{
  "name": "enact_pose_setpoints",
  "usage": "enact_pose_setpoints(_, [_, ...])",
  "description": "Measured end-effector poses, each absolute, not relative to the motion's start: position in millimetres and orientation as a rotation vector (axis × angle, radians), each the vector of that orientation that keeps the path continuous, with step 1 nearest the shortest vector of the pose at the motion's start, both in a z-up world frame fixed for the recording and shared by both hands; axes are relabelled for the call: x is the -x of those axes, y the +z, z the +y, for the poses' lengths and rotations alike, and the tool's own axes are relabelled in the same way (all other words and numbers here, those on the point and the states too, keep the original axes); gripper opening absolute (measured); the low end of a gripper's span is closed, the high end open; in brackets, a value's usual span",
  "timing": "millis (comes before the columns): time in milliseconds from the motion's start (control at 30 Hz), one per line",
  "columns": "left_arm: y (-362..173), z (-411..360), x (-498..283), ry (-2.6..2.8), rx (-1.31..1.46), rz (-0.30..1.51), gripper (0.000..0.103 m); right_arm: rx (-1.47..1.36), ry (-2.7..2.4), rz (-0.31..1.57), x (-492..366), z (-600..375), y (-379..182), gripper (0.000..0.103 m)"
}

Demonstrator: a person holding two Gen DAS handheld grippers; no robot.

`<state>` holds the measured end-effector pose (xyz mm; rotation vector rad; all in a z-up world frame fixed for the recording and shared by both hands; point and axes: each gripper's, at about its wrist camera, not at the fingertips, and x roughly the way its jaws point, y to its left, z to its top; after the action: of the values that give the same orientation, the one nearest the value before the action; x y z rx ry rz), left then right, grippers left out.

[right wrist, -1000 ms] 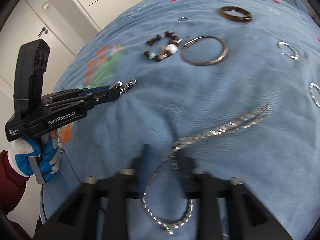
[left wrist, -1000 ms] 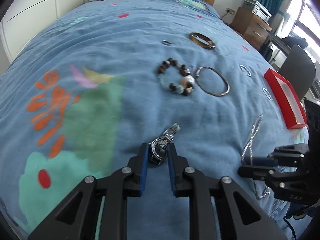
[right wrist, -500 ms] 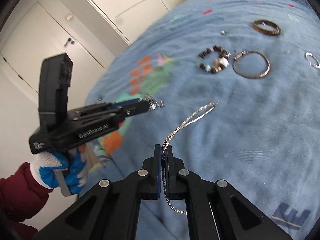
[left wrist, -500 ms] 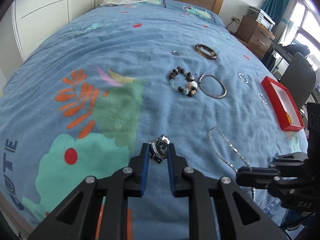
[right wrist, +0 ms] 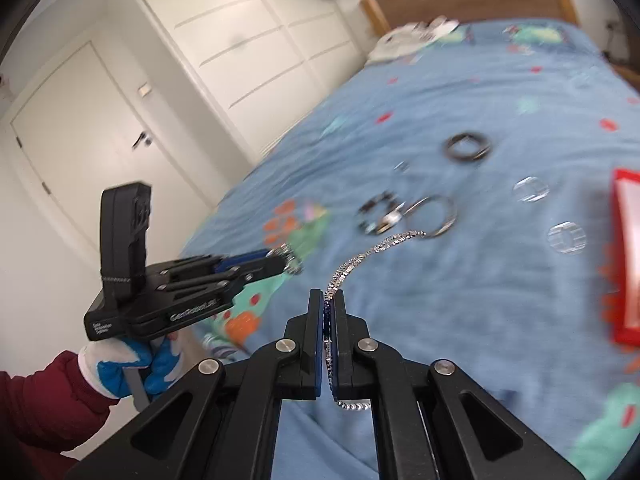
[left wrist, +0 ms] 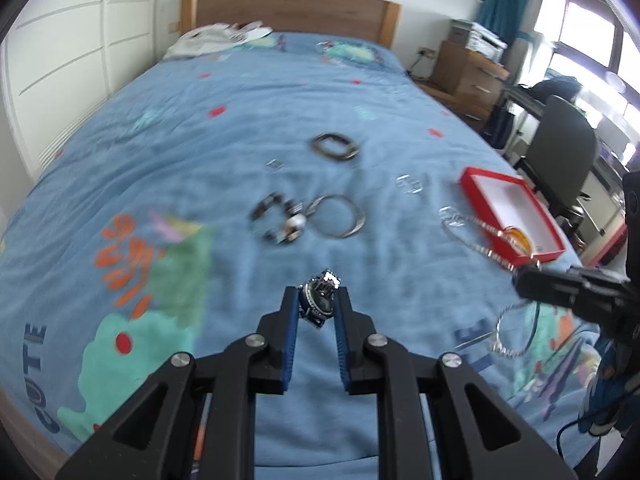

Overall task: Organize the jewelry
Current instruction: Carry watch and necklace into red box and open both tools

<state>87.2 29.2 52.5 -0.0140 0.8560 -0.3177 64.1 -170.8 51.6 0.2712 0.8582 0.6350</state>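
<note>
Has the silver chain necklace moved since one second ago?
Yes. The silver chain necklace then lay on the blue bedspread; now it hangs lifted above it, clamped in the right gripper, its free end swinging before the metal bangle.

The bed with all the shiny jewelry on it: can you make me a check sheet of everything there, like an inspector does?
Surface: blue bedspread with bright cartoon prints.
Job's things: watch in the left gripper; silver chain hanging from the right gripper; beaded bracelet, silver bangle, dark bangle and small clear rings lying on the bedspread; open red box near the bed's right edge, with something amber inside.
Clutter: white cloth by the headboard.
Grippers: both jaws closed on their jewelry, held above the bed.
Cables: a dark cable by the right gripper.
Surroundings: white wardrobe, door, wooden drawers, chair, window.
</note>
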Motion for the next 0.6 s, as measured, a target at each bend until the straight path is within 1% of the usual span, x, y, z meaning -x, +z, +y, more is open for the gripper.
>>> enact_pose_setpoints(300, [100, -66, -91, -0.502, -0.001, 0.794, 0.016, -0.245, 0.444, 0.738, -45, -266, 115, 0.003])
enact_pose_setpoints(467, [114, -129, -104, -0.603, 0.001, 0.791, 0.016, -0.219, 0.351, 0.706, -42, -321, 140, 0.003])
enact_pose_setpoints(600, [114, -177, -119, -0.663, -0.014, 0.801, 0.016, -0.220, 0.291, 0.691, -46, -362, 147, 0.003])
